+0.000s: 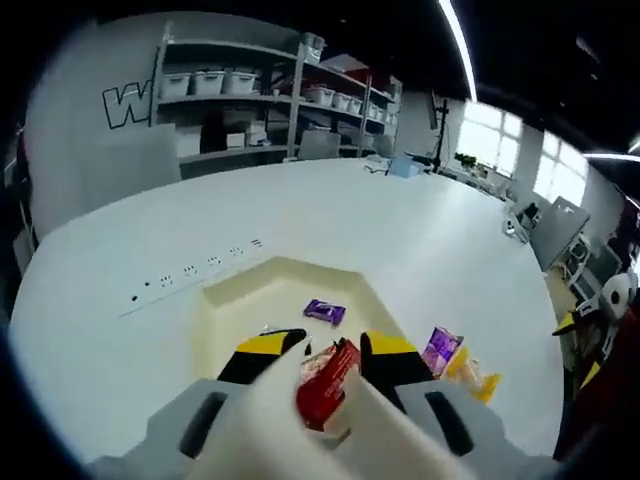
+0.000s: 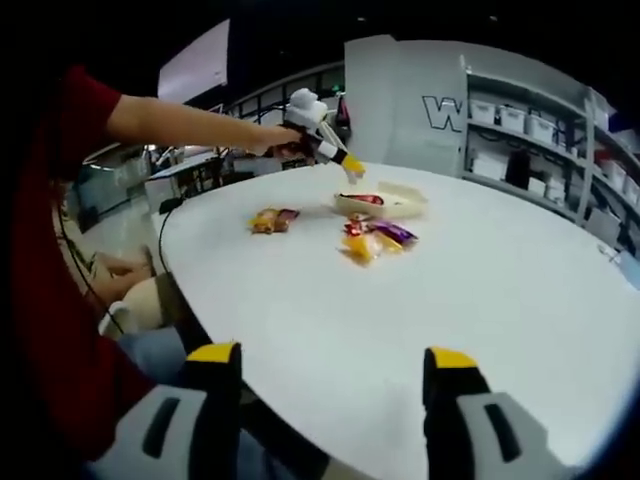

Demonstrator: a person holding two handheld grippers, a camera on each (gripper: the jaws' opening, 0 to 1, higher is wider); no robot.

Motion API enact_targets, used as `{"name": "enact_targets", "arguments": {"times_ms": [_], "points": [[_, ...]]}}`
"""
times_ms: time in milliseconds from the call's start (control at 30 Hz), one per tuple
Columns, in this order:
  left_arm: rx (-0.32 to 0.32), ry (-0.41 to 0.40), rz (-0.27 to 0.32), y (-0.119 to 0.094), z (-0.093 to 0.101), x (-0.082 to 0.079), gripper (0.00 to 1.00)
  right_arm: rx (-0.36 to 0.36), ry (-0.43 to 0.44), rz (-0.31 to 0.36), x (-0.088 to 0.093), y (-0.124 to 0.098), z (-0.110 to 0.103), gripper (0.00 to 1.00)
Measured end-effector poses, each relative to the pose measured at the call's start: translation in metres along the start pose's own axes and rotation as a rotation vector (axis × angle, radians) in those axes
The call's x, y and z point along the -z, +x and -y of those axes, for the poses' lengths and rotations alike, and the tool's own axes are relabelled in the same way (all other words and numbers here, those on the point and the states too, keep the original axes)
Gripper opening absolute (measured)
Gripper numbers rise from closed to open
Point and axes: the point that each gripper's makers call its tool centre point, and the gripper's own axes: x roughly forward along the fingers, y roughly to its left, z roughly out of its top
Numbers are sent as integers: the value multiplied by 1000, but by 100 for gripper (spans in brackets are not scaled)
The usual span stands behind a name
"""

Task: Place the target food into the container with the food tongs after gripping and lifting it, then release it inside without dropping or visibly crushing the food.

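Now the left gripper pinches tongs around a red snack packet above the cream container, poised to drop it beside a purple packet; the right gripper idles wide apart near the table's edge.

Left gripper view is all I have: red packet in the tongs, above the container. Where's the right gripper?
Observer: Right gripper is open and empty, over the near edge of the table, far from the container.
Operator: Any packets outside my frame?
Observer: Yes. An orange and red pair lies on its own, apart from the container.
Operator: Left gripper height?
Observer: Left gripper, holding the tongs, hangs above the container rim.
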Motion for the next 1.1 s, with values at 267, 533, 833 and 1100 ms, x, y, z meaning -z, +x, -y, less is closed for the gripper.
{"name": "enact_targets", "arguments": {"times_ms": [267, 533, 833, 1100], "points": [[28, -14, -7, -12, 16, 14, 26, -6, -17, 6, -3, -1, -6, 72], [82, -8, -10, -15, 45, 27, 26, -15, -12, 32, -10, -5, -12, 72], [168, -24, -23, -5, 83, 44, 26, -17, -17, 31, -9, -6, -16, 72], [203, -43, -60, 15, 97, 60, 26, -11, -9, 38, -8, -9, -15, 72]]}}
